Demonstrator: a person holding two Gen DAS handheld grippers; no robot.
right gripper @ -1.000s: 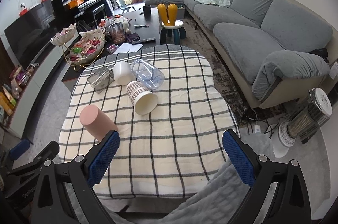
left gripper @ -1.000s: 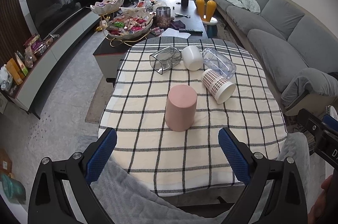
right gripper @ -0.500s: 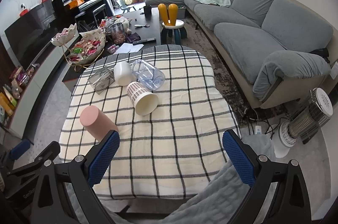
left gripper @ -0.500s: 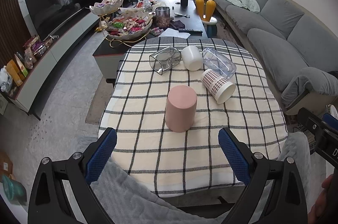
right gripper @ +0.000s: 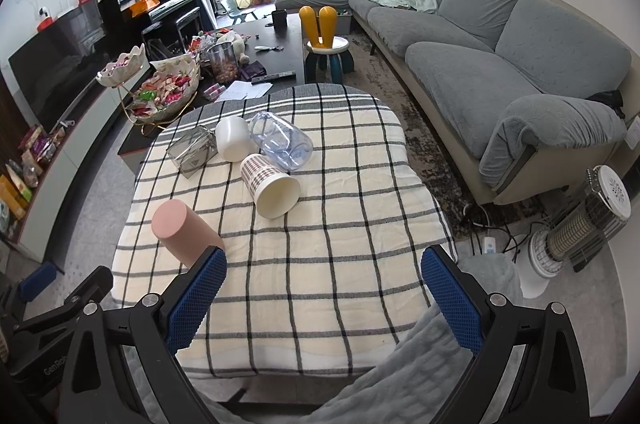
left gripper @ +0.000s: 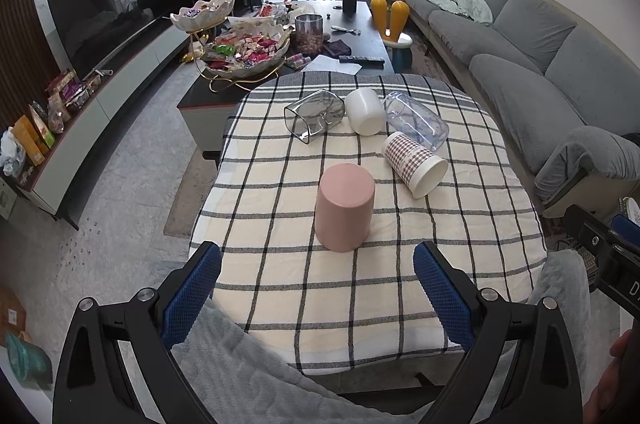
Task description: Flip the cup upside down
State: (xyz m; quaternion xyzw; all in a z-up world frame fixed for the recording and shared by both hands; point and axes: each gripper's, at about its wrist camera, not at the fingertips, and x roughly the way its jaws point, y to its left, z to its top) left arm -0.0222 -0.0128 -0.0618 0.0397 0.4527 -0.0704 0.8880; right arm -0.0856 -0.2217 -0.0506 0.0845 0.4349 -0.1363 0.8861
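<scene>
A pink cup [left gripper: 345,207] stands upside down on the checked tablecloth [left gripper: 280,276], just beyond my open, empty left gripper [left gripper: 316,288]. It also shows in the right wrist view [right gripper: 184,234], left of my open, empty right gripper [right gripper: 324,296]. Behind it lie on their sides a patterned paper cup [left gripper: 415,163] [right gripper: 270,185], a white cup [left gripper: 364,111] [right gripper: 236,143], a clear plastic cup [left gripper: 416,119] [right gripper: 282,139] and a smoky square glass [left gripper: 315,115] [right gripper: 193,151].
A grey blanket [left gripper: 256,376] lies at the table's near edge. A dark coffee table [left gripper: 340,43] with snack bowls stands behind. A grey sofa [right gripper: 500,55] runs along the right, a heater [right gripper: 580,224] stands on the floor at right, and a TV cabinet [left gripper: 80,111] at left.
</scene>
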